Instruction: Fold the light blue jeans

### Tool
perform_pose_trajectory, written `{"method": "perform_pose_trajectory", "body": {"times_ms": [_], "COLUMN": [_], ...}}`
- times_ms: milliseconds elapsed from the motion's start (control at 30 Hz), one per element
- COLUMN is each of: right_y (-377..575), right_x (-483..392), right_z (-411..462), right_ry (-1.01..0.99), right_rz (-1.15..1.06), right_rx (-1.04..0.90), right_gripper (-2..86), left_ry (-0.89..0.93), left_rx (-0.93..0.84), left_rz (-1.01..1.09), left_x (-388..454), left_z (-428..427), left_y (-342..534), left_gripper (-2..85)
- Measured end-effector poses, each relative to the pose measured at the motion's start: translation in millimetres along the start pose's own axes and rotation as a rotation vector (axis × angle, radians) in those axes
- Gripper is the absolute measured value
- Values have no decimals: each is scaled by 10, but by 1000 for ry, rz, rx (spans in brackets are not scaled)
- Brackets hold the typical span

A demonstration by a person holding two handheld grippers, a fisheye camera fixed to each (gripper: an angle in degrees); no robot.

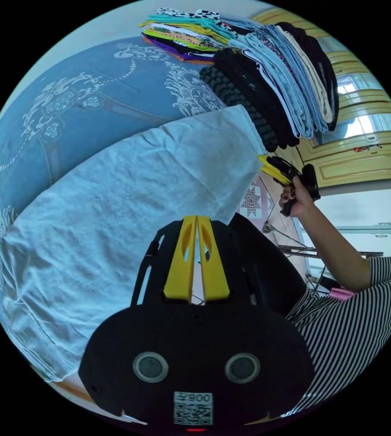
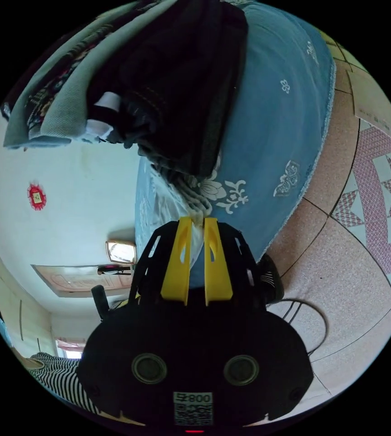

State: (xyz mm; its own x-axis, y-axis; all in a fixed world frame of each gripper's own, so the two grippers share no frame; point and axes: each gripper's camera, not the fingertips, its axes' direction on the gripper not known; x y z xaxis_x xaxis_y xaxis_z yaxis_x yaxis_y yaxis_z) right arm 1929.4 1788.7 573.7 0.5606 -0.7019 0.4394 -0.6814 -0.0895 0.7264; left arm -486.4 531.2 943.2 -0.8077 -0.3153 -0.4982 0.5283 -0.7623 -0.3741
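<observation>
Denim in a pale blue, the jeans point(image 1: 127, 218) lie spread over our bed's blue cover point(image 1: 68, 109), already doubled into a broad band that runs from the near edge toward the stack point(image 1: 268, 68) of folded clothes. Our left gripper point(image 1: 197, 222) sits at the near hem with its yellow jaws almost together; from the left gripper view we judge they pinch the hem, though the cloth between them is hard to make out. Our right gripper point(image 2: 197, 222) is at the far corner, its jaws clenched on a bunch of pale fabric that we take for the jeans' corner, right under the dark clothes point(image 2: 177, 81) at the bottom of the stack. The risk lies there: if we lift or swing that corner, it could drag the lowest dark pieces and topple the stack onto the tiled floor point(image 2: 363, 254), since the stack stands near the bed's edge. A shallow pinch on either side could also let the denim slip and undo the fold. No basket or box is visible; the clothes rest loose on the cover.
</observation>
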Motion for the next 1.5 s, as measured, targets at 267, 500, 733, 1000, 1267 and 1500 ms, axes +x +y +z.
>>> {"method": "perform_pose_trajectory", "body": {"times_ms": [267,500,733,1000,1267,1500], "right_y": [324,768,1078,1358,1941,2709], "right_x": [-689,-1586,-1993,-2564,-3478,-4206], "right_z": [-174,295,664,992,1664,2696], "right_ry": [-119,-75,-73,-96,-177,-162], "right_rz": [-228,-478,-543,-623,-773,-894], "right_rx": [-23,-185,-282,-378,-551,-764], "right_gripper": [37,35,34,32,31,34], "left_ry": [199,509,395,303,371,403], "left_rx": [92,99,51,93,213,302], "left_rz": [24,3,-79,-70,-131,-330], "left_x": [-20,-103,-321,-641,-1382,-2295], "left_z": [36,104,86,-273,-981,-1390], "left_y": [-319,-781,-970,-637,216,1217], "left_gripper": [25,124,110,66,63,61]}}
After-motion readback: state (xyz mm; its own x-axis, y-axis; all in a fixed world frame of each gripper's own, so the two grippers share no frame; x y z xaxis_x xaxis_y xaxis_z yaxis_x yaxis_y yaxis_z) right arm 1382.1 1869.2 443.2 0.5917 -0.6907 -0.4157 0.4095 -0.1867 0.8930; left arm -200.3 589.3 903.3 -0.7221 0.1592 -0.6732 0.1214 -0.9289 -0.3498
